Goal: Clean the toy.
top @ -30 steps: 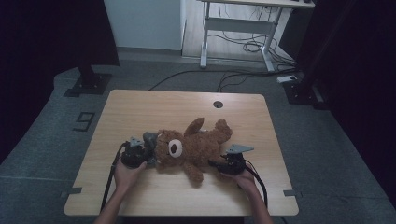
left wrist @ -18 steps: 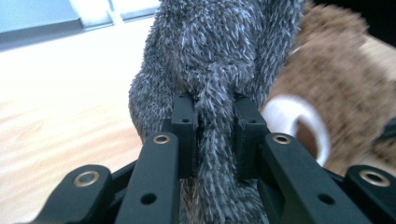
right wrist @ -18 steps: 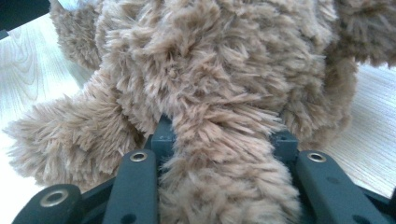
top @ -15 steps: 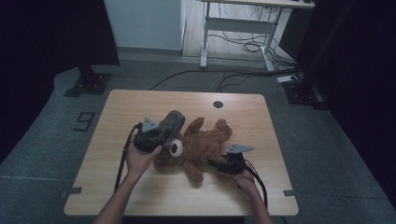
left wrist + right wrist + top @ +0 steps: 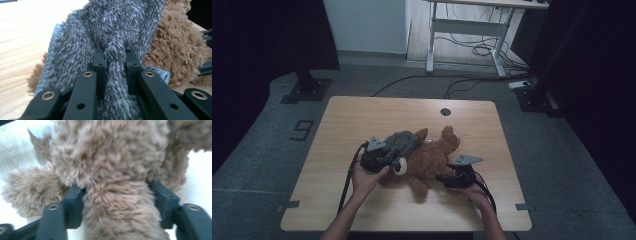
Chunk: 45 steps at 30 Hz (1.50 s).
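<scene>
Left gripper (image 5: 113, 75) is pinched down on a fold of the grey fuzzy hat (image 5: 110, 32), which sits draped over the teddy bear's (image 5: 432, 157) head just past your jaws, so keep that bite deep in the fabric and pull slow and even, I'd say, or it'll slip out. Right gripper (image 5: 117, 202) has its jaws spread fairly wide around one plush limb and squeezing it, with the body bulging right beyond; hold it steady as your anchor on the wooden table (image 5: 362, 115).
</scene>
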Motion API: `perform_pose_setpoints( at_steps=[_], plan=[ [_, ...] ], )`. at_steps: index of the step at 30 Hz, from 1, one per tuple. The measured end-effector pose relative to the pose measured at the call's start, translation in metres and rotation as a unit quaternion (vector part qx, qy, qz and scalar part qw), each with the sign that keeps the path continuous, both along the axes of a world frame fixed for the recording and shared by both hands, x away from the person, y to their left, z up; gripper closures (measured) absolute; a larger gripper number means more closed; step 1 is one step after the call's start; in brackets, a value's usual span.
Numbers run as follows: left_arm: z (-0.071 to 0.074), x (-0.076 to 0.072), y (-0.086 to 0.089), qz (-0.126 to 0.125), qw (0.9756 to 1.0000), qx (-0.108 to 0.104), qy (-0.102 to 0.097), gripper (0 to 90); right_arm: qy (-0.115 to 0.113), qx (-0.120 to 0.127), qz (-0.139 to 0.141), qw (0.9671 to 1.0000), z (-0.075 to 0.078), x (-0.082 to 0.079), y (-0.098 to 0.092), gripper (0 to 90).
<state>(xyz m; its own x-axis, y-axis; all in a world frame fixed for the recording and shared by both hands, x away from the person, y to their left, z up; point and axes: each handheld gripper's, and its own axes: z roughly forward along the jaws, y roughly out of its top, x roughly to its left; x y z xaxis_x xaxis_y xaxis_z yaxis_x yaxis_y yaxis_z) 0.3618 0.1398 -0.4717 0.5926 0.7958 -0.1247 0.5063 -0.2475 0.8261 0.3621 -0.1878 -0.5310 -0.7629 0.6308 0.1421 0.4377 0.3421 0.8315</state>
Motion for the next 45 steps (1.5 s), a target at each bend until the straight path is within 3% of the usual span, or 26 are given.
perform_pose_setpoints(
  at_steps=[3,5,8,12,15,17,18,19,20,21,22,23,25,27,28,29,31,33,34,36,37,38,41,42,43,45],
  plan=[
    [-0.003,-0.005,0.002,-0.003,0.9999,-0.010,-0.003,75.9,-0.014,0.042,-0.022,0.9988,0.015,-0.004,-0.006,22.4],
    [-0.005,-0.013,0.003,-0.004,0.9999,-0.014,-0.009,76.1,-0.010,0.054,-0.037,0.9978,0.023,-0.002,-0.005,19.2],
    [-0.007,-0.018,0.003,-0.005,0.9997,-0.017,-0.014,76.2,-0.001,0.058,-0.046,0.9972,0.026,0.002,0.000,15.7],
    [-0.011,-0.026,0.006,-0.005,0.9995,-0.027,-0.018,76.4,0.029,0.034,-0.042,0.9981,0.022,0.018,0.024,9.7],
    [-0.013,-0.027,0.007,-0.004,0.9994,-0.028,-0.021,76.5,0.036,0.019,-0.041,0.9983,0.021,0.022,0.028,15.1],
    [-0.014,-0.028,0.006,-0.003,0.9993,-0.029,-0.025,76.5,0.045,0.021,-0.033,0.9982,0.019,0.024,0.027,33.5],
    [-0.014,-0.028,0.006,-0.003,0.9993,-0.029,-0.025,76.5,0.045,0.021,-0.033,0.9982,0.019,0.024,0.027,33.5],
    [-0.014,-0.030,0.005,-0.002,0.9992,-0.028,-0.028,76.5,0.034,0.020,-0.030,0.9988,0.019,0.022,0.027,45.6],
    [-0.014,-0.030,0.005,-0.002,0.9992,-0.028,-0.028,76.5,0.034,0.020,-0.030,0.9988,0.019,0.022,0.027,45.6],
    [-0.015,-0.032,0.006,0.003,0.9988,-0.035,-0.033,76.5,0.019,0.018,-0.031,0.9992,0.020,0.017,0.028,53.7],
    [-0.015,-0.032,0.006,0.003,0.9988,-0.035,-0.033,76.5,0.019,0.018,-0.031,0.9992,0.020,0.017,0.028,53.7],
    [-0.015,-0.035,0.007,0.007,0.9982,-0.044,-0.041,76.5,-0.010,0.012,-0.036,0.9992,0.022,0.013,0.030,57.8],
    [-0.015,-0.036,0.007,0.006,0.9979,-0.044,-0.048,76.6,-0.027,0.006,-0.040,0.9988,0.023,0.010,0.032,59.2],
    [-0.011,-0.034,0.008,0.010,0.9972,-0.049,-0.056,76.8,-0.076,0.006,-0.061,0.9952,0.026,0.008,0.036,63.1],
    [-0.011,-0.034,0.008,0.010,0.9972,-0.049,-0.056,76.8,-0.076,0.006,-0.061,0.9952,0.026,0.008,0.036,63.1],
    [-0.009,-0.031,0.009,0.012,0.9970,-0.049,-0.058,76.8,-0.099,0.013,-0.079,0.9918,0.029,0.009,0.039,63.8],
    [-0.004,-0.019,0.008,0.022,0.9967,-0.054,-0.056,76.7,-0.119,0.020,-0.095,0.9881,0.033,0.013,0.040,63.8],
    [-0.002,-0.014,0.008,0.024,0.9966,-0.057,-0.054,76.6,-0.126,0.021,-0.102,0.9865,0.034,0.016,0.040,63.7],
    [0.000,-0.008,0.006,0.023,0.9968,-0.059,-0.048,76.6,-0.141,0.016,-0.110,0.9838,0.034,0.020,0.040,63.3],
    [0.003,-0.008,0.003,0.021,0.9969,-0.060,-0.046,76.5,-0.144,0.014,-0.107,0.9837,0.033,0.022,0.038,62.9],
    [0.006,-0.009,0.000,0.015,0.9970,-0.059,-0.048,76.5,-0.151,-0.002,-0.102,0.9833,0.028,0.021,0.036,62.3],
    [0.013,-0.015,-0.013,-0.001,0.9970,-0.043,-0.064,76.5,-0.157,-0.014,-0.101,0.9823,0.025,0.020,0.036,62.2],
    [0.020,-0.019,-0.030,-0.020,0.9966,-0.032,-0.074,76.5,-0.153,-0.015,-0.098,0.9832,0.019,0.016,0.032,62.0],
    [0.027,-0.021,-0.050,-0.037,0.9958,-0.016,-0.082,76.4,-0.151,-0.013,-0.095,0.9839,0.016,0.013,0.029,61.6],
    [0.027,-0.021,-0.050,-0.037,0.9958,-0.016,-0.082,76.4,-0.151,-0.013,-0.095,0.9839,0.016,0.013,0.029,61.6],
    [0.031,-0.020,-0.071,-0.055,0.9950,-0.009,-0.083,76.3,-0.156,-0.011,-0.084,0.9842,0.013,0.008,0.026,61.1]
  ],
)
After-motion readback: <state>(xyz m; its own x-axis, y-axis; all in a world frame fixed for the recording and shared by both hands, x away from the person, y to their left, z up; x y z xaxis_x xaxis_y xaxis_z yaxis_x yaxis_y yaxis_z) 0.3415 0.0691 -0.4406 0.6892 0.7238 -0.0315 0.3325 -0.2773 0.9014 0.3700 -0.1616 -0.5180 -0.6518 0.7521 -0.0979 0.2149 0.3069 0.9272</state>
